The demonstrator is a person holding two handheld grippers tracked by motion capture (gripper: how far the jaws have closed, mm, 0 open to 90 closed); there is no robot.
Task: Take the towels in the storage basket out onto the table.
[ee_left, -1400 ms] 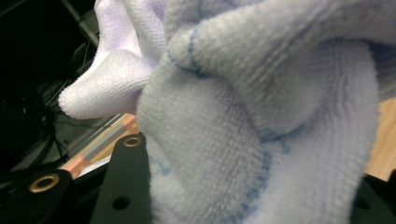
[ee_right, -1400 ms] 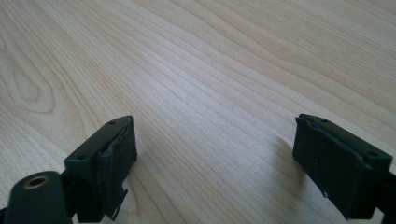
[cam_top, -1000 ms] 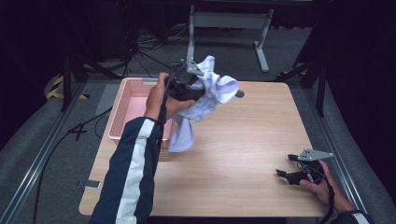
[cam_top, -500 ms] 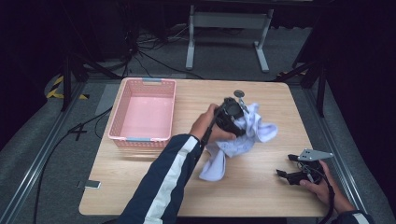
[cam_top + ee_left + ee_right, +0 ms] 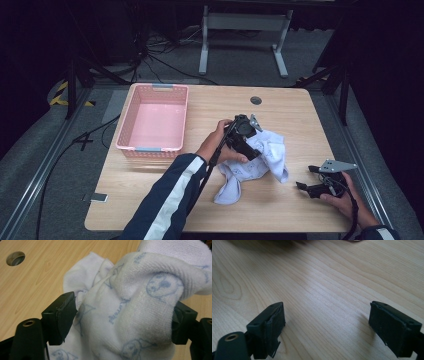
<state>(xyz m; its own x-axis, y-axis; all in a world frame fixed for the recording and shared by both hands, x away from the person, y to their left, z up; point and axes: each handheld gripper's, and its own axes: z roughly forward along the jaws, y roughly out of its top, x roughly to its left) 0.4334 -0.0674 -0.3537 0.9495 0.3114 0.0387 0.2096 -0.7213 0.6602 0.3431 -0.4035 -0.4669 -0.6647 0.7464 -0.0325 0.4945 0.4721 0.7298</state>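
A white towel [image 5: 272, 150] with pale blue prints lies crumpled on the wooden table [image 5: 300, 120], right of centre. My left gripper [image 5: 251, 151] is down on its left part. In the left gripper view a thick fold of the towel [image 5: 130, 305] bulges between the two wide-set jaws of the left gripper [image 5: 122, 312]. The jaws have just been opening and do not pinch the cloth. My right gripper [image 5: 305, 177] rests low near the table's front right, open. Between the jaws of the right gripper [image 5: 327, 315] is bare wood.
A pink plastic basket [image 5: 152, 149] stands at the table's left, nothing inside it. A round cable hole [image 5: 256, 100] [image 5: 15, 258] is at the back middle. A small grey object [image 5: 98, 197] lies at the front left corner. A metal stand [image 5: 240, 25] is behind the table.
The left hand carried the towel from above the basket's right side rightward and down onto the table. The towel now lies spread on the wood. The right hand has stayed put.
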